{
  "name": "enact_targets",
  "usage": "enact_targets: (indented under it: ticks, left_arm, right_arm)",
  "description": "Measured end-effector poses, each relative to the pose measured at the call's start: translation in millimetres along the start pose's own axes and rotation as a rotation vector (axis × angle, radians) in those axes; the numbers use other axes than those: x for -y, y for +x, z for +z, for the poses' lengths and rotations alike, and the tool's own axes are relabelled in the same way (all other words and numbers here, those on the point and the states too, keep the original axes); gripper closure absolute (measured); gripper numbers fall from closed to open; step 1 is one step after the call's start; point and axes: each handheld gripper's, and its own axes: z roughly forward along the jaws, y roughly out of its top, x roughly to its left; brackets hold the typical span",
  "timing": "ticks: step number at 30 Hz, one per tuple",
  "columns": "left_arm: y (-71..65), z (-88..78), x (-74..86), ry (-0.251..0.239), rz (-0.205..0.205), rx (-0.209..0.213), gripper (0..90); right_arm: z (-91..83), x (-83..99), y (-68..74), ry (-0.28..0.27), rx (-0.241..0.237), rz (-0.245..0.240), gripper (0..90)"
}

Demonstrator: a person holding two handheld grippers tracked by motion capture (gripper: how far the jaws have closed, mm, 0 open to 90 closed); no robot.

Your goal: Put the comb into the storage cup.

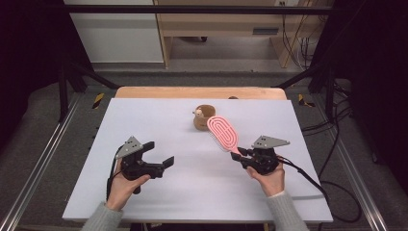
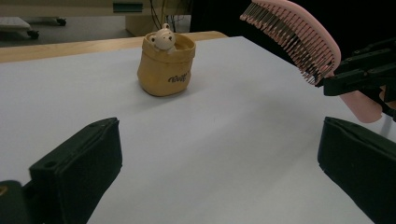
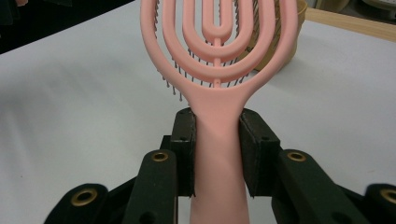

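My right gripper (image 3: 217, 154) is shut on the handle of a pink vented hairbrush (image 3: 219, 51), both pads pressing its sides. The hairbrush (image 1: 223, 133) is held off the table, its head slanting up and away, bristles down. In the left gripper view the hairbrush (image 2: 299, 39) hangs at the upper right with the right gripper (image 2: 362, 74) behind it. A small tan pouch with a toy bear's head in it (image 1: 204, 117) stands at the table's far middle, just behind the brush head; the same pouch (image 2: 165, 65) is ahead of my left gripper. My left gripper (image 1: 159, 155) is open at the front left, with nothing between its jaws.
The white table top (image 1: 192, 187) has a wooden strip (image 1: 199, 92) along its far edge. Black frame posts stand at both sides, and cables (image 1: 332, 190) trail off the right edge. A wooden cabinet stands on the floor beyond.
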Motion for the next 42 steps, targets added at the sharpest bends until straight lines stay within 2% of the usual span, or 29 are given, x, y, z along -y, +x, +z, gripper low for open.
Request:
enact_targets:
  ticks: [9,25,42]
  left_arm:
    - [-6.2,11.2,-6.5,0.001,-0.011,0.023,0.0]
    - [-14.3,27.6,-15.4,0.008,-0.017,0.039,0.0]
    - [-28.8,42.1,-29.0,0.005,-0.008,0.065,0.0]
  right_arm:
    - [0.2,0.1,0.1,0.000,0.000,0.000,69.7]
    - [0.3,0.0,-0.1,0.002,-0.005,-0.002,69.7]
    - [0.0,-0.3,0.3,-0.002,-0.013,-0.003,69.8]
